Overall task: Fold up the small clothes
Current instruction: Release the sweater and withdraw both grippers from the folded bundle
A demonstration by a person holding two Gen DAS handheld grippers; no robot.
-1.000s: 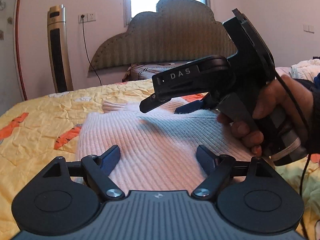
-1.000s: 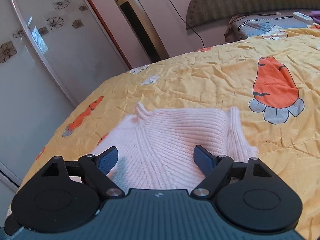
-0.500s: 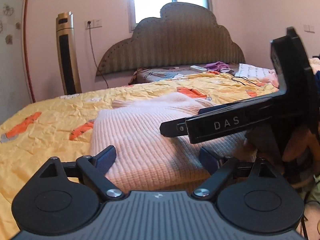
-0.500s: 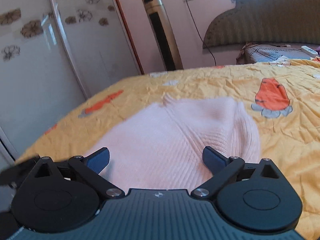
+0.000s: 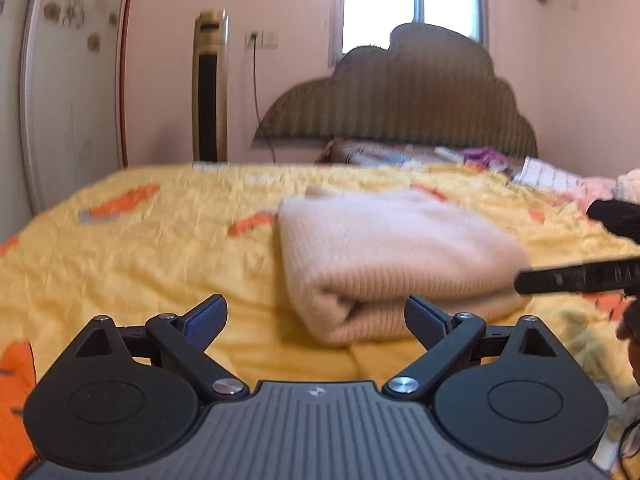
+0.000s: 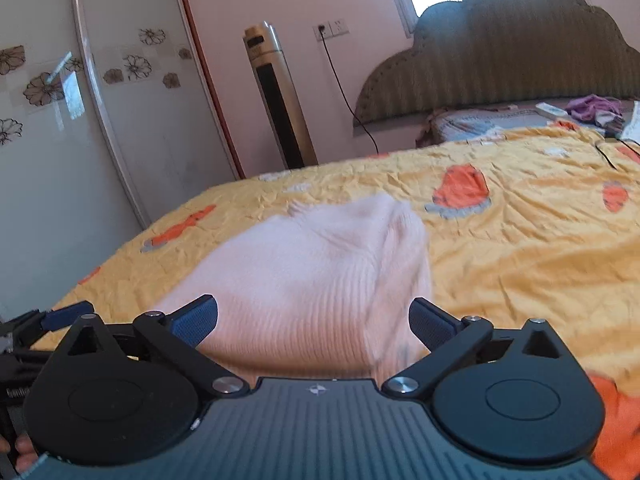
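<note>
Both grippers' jaws are opening and have backed off the folded sweater (image 5: 396, 256).

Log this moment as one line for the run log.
sweater: folded, on bed | left gripper: opening, empty | right gripper: opening, empty

A bed (image 5: 120, 264) under a crumpled yellow cover (image 6: 520, 240) with orange carrot prints carries a folded pale pink knit sweater (image 5: 392, 256) near its middle; small clutter (image 6: 592, 110) lies at the far end
</note>
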